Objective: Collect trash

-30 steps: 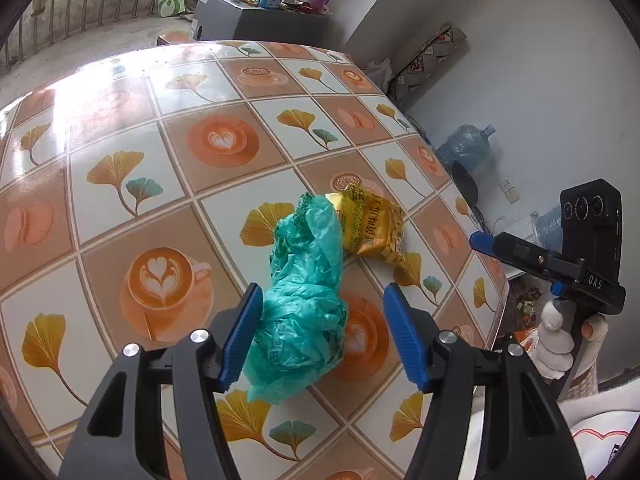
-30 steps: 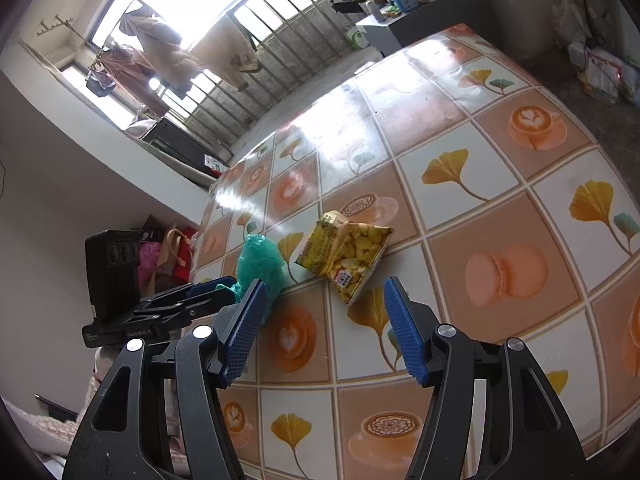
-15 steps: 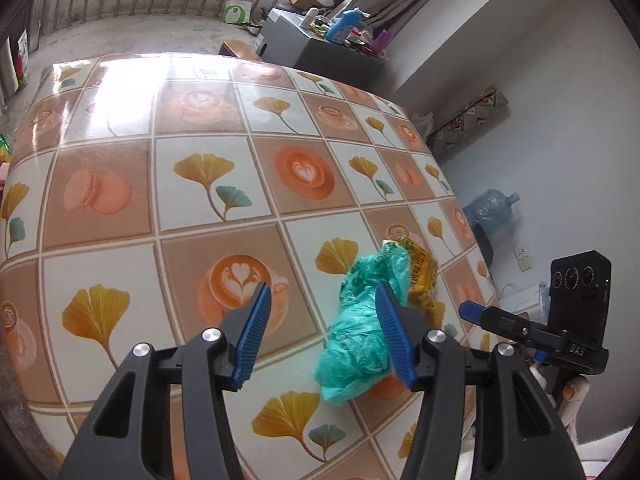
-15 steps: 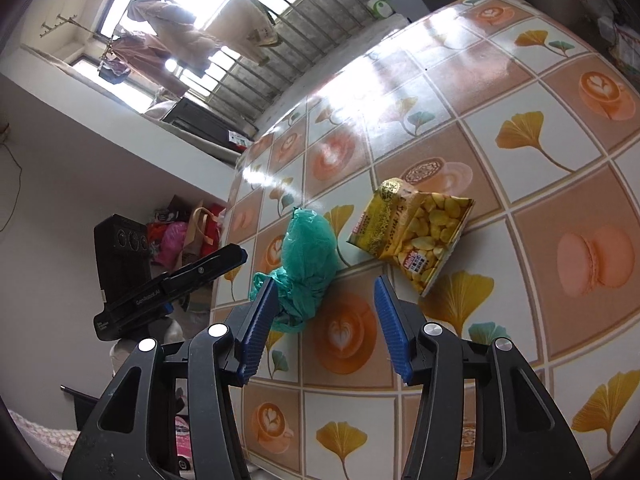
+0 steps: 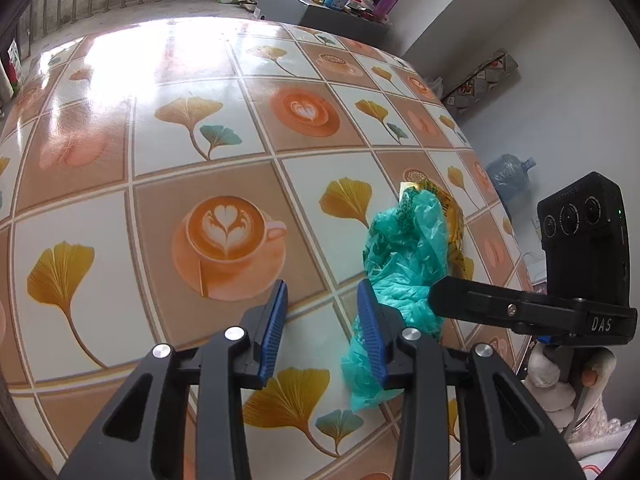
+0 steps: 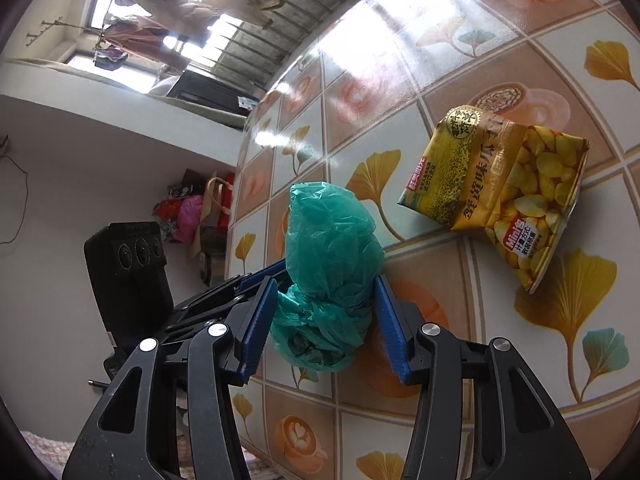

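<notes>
Now the green bag [image 6: 332, 264] on the worktop [image 6: 460, 360] is straddled, long axis toward twelve o'clock, by the closing right hand-held gripper [image 6: 324, 322], not yet pinched, while the closing left hand-held gripper [image 5: 320, 328] is seen empty.

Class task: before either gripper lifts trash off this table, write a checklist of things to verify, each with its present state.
1. Green plastic bag between the right gripper fingers: ok, jaws closing.
2. Pads firmly pressing the bag: cannot tell.
3. Left gripper around any trash: not ok, closing on nothing, bag outside its right finger.
4. Yellow snack packet clear of the grip: ok, lies apart.
5. Grippers clear of each other: not ok, crowded at the bag.
</notes>
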{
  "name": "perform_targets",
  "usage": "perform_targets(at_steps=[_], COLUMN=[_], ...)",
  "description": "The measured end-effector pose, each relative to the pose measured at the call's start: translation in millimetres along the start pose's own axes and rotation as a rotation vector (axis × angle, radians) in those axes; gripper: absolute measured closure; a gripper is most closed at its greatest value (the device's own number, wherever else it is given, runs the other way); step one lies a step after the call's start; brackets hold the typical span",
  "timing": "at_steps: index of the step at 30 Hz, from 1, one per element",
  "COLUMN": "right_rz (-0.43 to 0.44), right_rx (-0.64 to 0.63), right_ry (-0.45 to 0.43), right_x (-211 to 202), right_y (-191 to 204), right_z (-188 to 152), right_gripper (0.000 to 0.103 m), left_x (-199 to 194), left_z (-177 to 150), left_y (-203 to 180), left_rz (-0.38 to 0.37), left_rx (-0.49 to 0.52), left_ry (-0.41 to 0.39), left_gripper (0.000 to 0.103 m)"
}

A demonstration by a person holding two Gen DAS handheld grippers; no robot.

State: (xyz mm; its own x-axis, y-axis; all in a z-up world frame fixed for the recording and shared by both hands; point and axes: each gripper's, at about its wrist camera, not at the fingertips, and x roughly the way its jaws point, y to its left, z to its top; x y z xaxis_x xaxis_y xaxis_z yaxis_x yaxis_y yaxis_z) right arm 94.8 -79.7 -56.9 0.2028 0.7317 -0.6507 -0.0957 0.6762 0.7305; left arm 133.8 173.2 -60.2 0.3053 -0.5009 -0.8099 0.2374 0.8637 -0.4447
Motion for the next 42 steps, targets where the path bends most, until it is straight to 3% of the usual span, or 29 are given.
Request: perform_targets(at_steps=[2, 7, 12, 15, 19, 23, 25, 29, 37, 40, 42], right_rz=[0.0, 0.015, -0.058, -0.141, -0.252, -0.374, -0.41, -0.418, -0.317, -0.286, -0.27], right_rx=[-0.004, -0.024, -0.065, -0.094, -0.155, -0.232, -0.288, -0.369, -0.292, -0.252, -0.222], right_ry=[-0.01, -0.083, -0.191, -0.226, -0.201, -0.131, -0.097, -0.044, -0.046, -0.066, -0.08], right_x=[-7.2, -48.5, -98.4, -123.7, -126.5, -92.2, -73.9, -56.1, -57.9, -63.1, -66.5], right_y=[-0.9, -10.5, -23.2, -34.9, -40.4, -36.6, -28.3, -15.5, -19.5, -24.9, -29.5], right_z=[-0.3, -0.2, 1.4, 10.0, 39.1, 64.0, 66.3, 55.7, 49.1, 47.2, 45.2], right_gripper=[0.066, 0.068, 0.07, 0.07, 0.07, 0.07, 0.07, 0.07, 0.07, 0.07, 0.07], left_x=[-0.2, -0.4, 18.7, 32.6, 43.3, 50.8, 51.9, 52.6, 56.8, 60.5, 62.8], left_z=[-0.3, 7.1, 21.7, 26.7, 27.8, 25.9, 25.9, 31.8, 42.4, 46.6, 49.4], left_y=[-2.6, -32.5, -75.1, -90.3, -89.1, -74.1, -65.1, -52.1, -58.1, -65.4, -67.0], left_rz=[-0.009, -0.064, -0.162, -0.183, -0.16, -0.132, -0.159, -0.208, -0.303, -0.282, -0.26], left_rx=[-0.003, 0.033, 0.092, 0.108, 0.084, 0.019, -0.023, -0.095, -0.1, -0.078, -0.069], left_ry=[0.011, 0.009, 0.02, 0.046, 0.087, 0.137, 0.139, 0.111, 0.057, 0.043, 0.03], left_gripper=[0.073, 0.075, 0.074, 0.074, 0.072, 0.067, 0.065, 0.064, 0.065, 0.065, 0.073])
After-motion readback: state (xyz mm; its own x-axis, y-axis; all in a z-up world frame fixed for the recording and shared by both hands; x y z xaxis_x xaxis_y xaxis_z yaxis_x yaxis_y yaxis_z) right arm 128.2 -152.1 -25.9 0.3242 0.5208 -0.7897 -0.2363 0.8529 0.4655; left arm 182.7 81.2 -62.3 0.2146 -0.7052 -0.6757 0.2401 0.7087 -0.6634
